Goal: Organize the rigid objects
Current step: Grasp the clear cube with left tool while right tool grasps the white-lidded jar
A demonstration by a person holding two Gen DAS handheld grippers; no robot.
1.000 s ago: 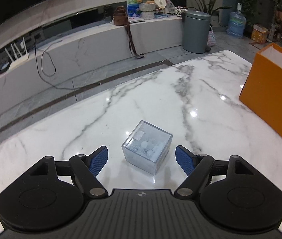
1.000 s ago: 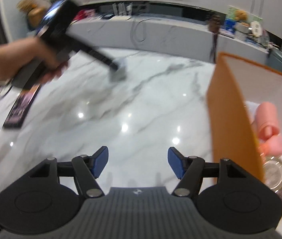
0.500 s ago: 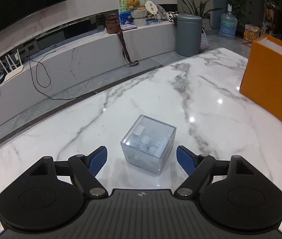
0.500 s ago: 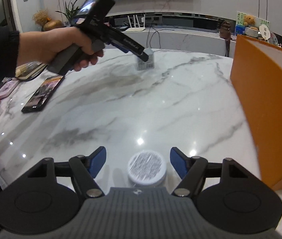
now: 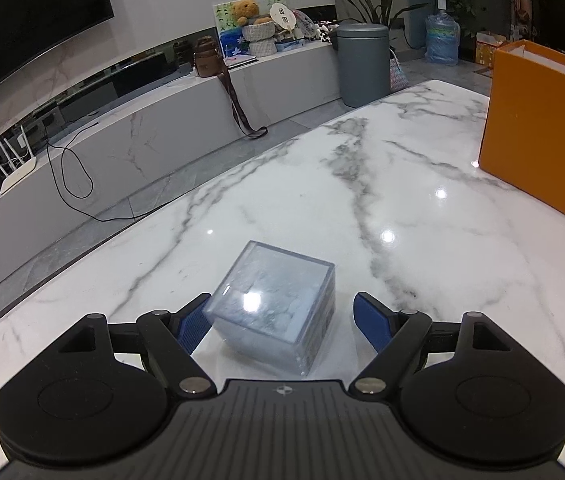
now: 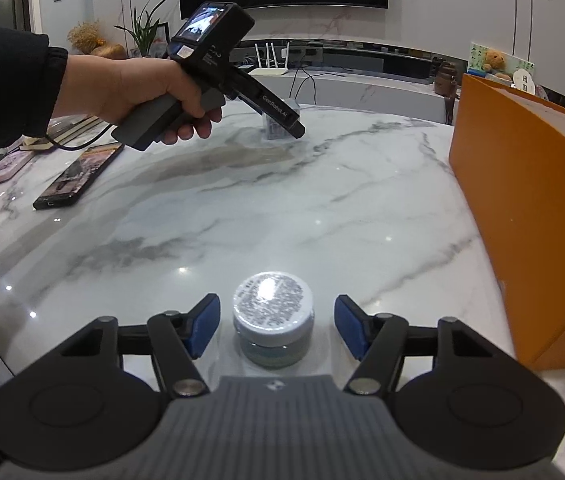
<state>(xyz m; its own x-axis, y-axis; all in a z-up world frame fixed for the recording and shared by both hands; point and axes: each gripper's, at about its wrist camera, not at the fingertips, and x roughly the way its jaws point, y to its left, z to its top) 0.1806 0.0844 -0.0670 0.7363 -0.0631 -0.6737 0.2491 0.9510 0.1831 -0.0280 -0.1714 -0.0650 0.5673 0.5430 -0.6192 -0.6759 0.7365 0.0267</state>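
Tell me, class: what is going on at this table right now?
A person holds a claw in each hand over a marble table. The left claw straddles a clear cube, open. The right claw has just been closing around a small jar, pads not yet touching. An orange box stands to the right.

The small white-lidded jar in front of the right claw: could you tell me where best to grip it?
Probably on the lid's rim of the jar, one pad on each side, coming level from the near side: it stands upright and round, centred between the open right claw.
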